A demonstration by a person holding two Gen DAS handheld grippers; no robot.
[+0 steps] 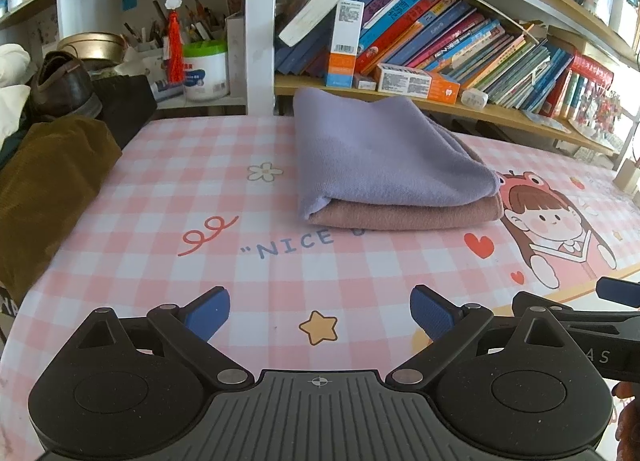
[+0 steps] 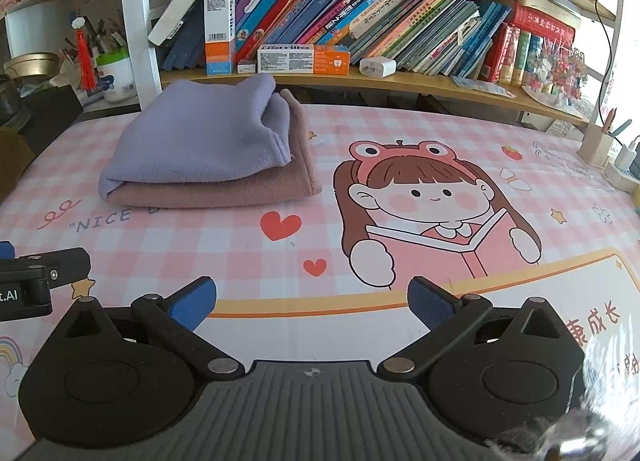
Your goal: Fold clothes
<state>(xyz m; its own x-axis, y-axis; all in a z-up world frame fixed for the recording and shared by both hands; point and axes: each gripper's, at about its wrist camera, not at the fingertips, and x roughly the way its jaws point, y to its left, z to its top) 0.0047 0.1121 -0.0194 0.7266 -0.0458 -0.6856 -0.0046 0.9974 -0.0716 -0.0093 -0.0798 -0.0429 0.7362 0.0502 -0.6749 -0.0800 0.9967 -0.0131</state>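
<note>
A folded lilac cloth (image 1: 380,157) lies on top of a folded dusty-pink cloth (image 1: 404,215) on the pink checked table mat (image 1: 192,197), toward the back. The stack also shows in the right wrist view, lilac cloth (image 2: 200,141) over pink cloth (image 2: 224,191), at the left. My left gripper (image 1: 320,311) is open and empty, low over the mat's front, well short of the stack. My right gripper (image 2: 312,303) is open and empty, over the cartoon girl print (image 2: 424,197), to the right of the stack.
A shelf with leaning books (image 1: 460,45) and boxes (image 1: 404,81) runs behind the table. A brown garment (image 1: 44,189), a shoe (image 1: 60,85) and a white jar (image 1: 206,71) sit at the left. A pen cup (image 2: 598,143) and chargers stand at the right edge.
</note>
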